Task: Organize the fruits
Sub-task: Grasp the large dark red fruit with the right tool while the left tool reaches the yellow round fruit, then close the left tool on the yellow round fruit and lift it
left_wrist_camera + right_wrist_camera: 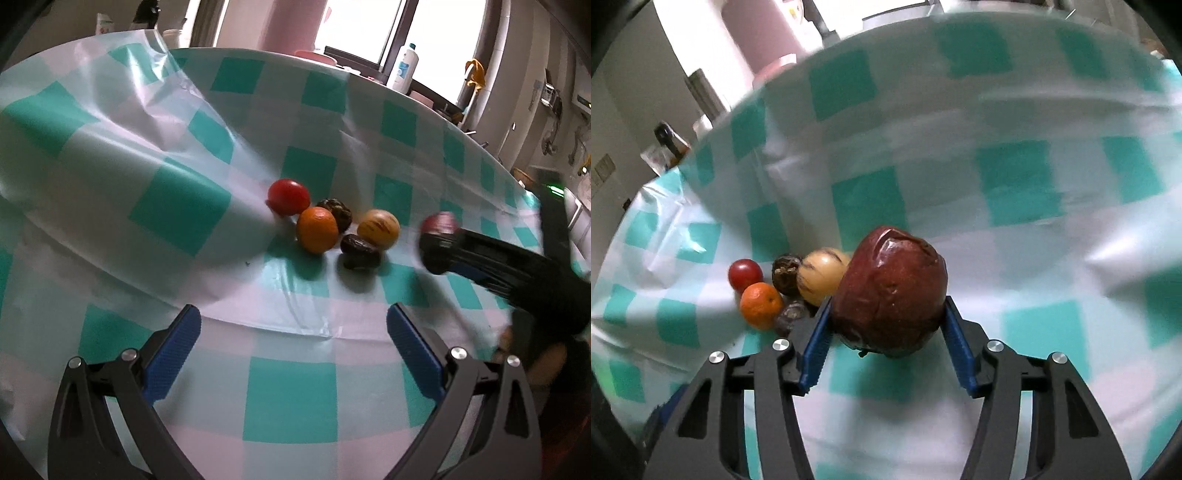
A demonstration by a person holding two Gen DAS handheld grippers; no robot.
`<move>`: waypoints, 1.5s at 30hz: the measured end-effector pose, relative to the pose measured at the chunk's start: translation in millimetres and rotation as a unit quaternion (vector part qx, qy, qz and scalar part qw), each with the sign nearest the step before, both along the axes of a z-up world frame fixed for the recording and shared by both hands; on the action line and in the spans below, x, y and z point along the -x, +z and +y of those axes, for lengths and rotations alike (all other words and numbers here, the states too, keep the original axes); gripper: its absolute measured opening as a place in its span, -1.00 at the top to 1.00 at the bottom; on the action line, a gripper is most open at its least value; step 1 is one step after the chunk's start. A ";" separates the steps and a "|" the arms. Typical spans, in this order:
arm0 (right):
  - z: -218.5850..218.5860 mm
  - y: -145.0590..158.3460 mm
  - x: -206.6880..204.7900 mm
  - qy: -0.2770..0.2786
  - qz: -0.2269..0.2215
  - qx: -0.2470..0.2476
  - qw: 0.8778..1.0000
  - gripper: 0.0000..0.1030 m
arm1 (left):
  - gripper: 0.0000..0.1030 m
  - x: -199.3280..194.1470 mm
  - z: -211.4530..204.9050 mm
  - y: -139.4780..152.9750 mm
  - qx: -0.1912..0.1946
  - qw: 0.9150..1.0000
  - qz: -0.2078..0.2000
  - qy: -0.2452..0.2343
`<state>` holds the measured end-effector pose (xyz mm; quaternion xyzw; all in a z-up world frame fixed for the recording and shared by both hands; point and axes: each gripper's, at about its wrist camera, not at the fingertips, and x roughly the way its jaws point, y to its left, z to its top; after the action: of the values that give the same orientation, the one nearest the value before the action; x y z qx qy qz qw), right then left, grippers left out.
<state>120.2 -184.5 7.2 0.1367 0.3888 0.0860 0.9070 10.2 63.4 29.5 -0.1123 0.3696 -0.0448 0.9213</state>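
The right gripper (886,325) is closed on a wrinkled dark-red fruit (892,291), its two blue pads pressed to the fruit's sides. Just past its left finger a cluster of fruits sits on the checked cloth (1052,258): a yellow fruit (822,275) touching the red one's edge in this view, a dark lumpy fruit (786,273) beyond it, a small dark one (792,314) nearest the finger, then an orange (761,304) and a tomato (745,275) farthest left.

The left gripper (293,332) is wide open and holds nothing, its pads over bare cloth (288,387). Ahead of it lie the same fruits, touching or nearly so: orange (317,229), tomato (288,195), lumpy fruit (338,210), small dark one (360,251), yellow fruit (378,227). To its right, the right gripper (439,247) carries the red fruit (439,223), just beside the cluster. No container shows in either view.
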 end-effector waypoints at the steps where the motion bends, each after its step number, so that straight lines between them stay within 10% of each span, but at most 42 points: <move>1: -7.9 3.3 14.7 -0.006 -0.013 0.000 1.000 -0.09 | -0.96 -3.3 -4.2 -1.3 0.003 1.000 0.008 -0.015; 9: -45.0 -3.1 68.0 -0.029 -0.027 -0.037 0.999 -0.09 | -0.95 -37.1 -37.1 -10.0 -0.001 0.997 0.049 -0.052; 14: -41.4 -12.6 58.6 -0.026 -0.014 -0.051 0.998 -0.09 | -0.56 -66.4 -60.0 -18.4 -0.022 0.996 0.068 -0.056; 30: -84.3 -5.5 70.1 -0.127 -0.049 -0.084 0.987 -0.10 | -0.57 -68.9 -126.3 -1.3 -0.018 0.988 0.001 -0.151; 45: -84.8 -14.2 65.0 -0.119 -0.024 -0.089 0.989 -0.10 | -0.21 -94.3 -139.3 -22.2 -0.032 0.984 0.055 -0.168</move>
<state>55.2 -269.3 -7.0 0.2604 0.3387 0.0151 0.9040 104.6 -75.9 7.3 -0.0217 0.4341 -0.1811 0.8822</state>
